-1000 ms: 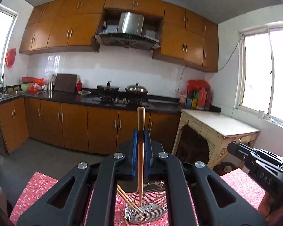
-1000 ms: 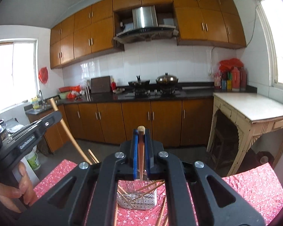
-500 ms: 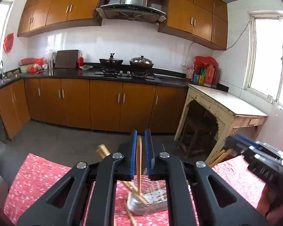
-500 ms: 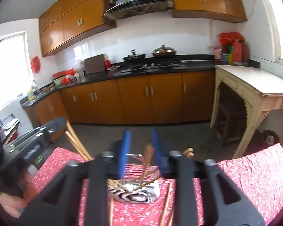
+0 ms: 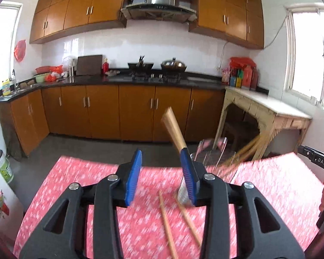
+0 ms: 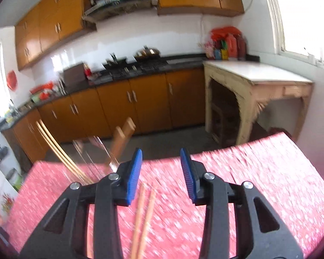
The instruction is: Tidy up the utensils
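My left gripper (image 5: 162, 177) is open and empty over the red tablecloth. A wire utensil basket (image 5: 209, 151) stands just beyond its right finger, blurred, with wooden chopsticks (image 5: 173, 129) leaning out of it. Two loose chopsticks (image 5: 168, 222) lie on the cloth below the jaws. My right gripper (image 6: 162, 174) is open and empty. The basket (image 6: 92, 151) is to its left with chopsticks (image 6: 121, 138) in it. Two loose chopsticks (image 6: 143, 215) lie on the cloth under its jaws. The right gripper's body (image 5: 319, 161) shows at the left view's right edge.
The table has a red patterned cloth (image 5: 270, 190), its far edge near the basket. Beyond are kitchen cabinets (image 5: 136, 112), a stove with pots (image 5: 157, 69) and a pale side table (image 6: 257, 82). A white appliance (image 5: 0, 185) stands at the table's left.
Both grippers opened and let their chopsticks drop into the basket. Both then pulled back and tilted down toward the table; the left swung left, the right swung right.
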Tool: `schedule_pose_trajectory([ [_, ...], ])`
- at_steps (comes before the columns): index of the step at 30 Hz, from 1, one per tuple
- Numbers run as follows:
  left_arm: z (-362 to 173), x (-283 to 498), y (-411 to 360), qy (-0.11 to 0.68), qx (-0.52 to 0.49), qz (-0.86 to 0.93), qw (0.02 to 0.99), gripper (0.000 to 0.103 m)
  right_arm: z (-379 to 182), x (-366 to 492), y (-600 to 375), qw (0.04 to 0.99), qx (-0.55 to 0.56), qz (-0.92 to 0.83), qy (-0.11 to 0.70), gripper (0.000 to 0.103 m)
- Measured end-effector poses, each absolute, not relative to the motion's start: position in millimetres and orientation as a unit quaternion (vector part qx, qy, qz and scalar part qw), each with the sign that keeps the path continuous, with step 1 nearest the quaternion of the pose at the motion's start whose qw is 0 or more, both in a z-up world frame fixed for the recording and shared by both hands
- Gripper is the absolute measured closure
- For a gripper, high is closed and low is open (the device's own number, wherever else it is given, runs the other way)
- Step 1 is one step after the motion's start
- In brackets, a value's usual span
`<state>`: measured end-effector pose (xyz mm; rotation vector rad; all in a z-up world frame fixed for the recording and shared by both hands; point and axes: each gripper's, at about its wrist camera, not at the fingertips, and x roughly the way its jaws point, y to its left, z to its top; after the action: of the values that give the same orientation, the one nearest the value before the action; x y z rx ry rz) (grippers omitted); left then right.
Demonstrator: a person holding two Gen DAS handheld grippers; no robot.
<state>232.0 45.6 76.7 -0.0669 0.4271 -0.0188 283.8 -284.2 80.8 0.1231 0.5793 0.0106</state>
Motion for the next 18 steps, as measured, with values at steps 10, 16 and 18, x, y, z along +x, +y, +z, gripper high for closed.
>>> schedule_pose_trajectory([
  [10,-48,225,44,0.352,-0.025,-0.005,0.935,0.055,-67,272,-243,0.897,0.056,0.059,0.434,0.081],
  [16,-74,216,29,0.373,-0.008,-0.020,0.928,0.054,-84,275,-220,0.892,0.050,0.071,0.444,0.081],
  [18,-78,217,24,0.379,-0.007,-0.025,0.925,0.054,-88,275,-216,0.893,0.038,0.067,0.444,0.081],
])
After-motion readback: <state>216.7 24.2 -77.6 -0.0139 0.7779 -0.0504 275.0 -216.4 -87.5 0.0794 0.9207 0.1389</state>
